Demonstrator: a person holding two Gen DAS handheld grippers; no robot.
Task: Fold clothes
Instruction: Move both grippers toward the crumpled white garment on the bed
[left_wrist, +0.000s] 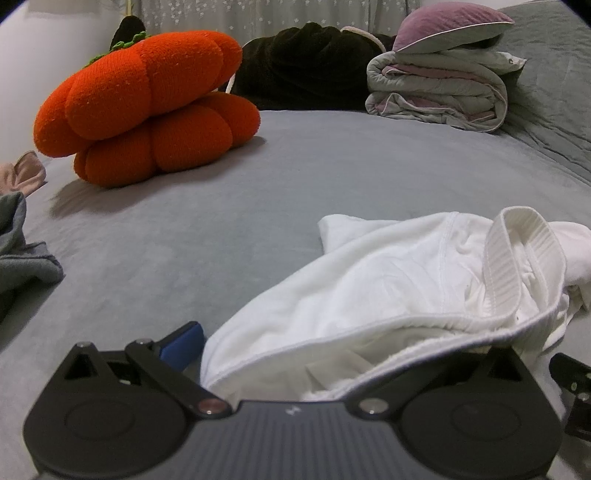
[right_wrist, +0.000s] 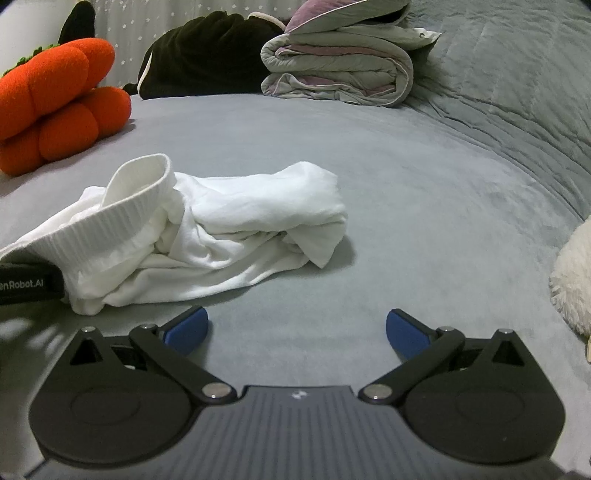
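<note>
1. A white garment (right_wrist: 221, 229) lies crumpled on the grey bed sheet (right_wrist: 406, 184), unfolded.
2. It is soft white cloth with a ribbed white band (right_wrist: 122, 206) that stands up in a loop at its 9 o'clock end in the right wrist view.
3. In that view the bunched body spreads toward 3 o'clock, ending in a loose fold resting on the sheet.
4. In the left wrist view the white garment (left_wrist: 369, 295) fills the 4 o'clock part, its near edge draped over the camera's own tool, the ribbed band (left_wrist: 517, 258) curling up at 3 o'clock.
</note>
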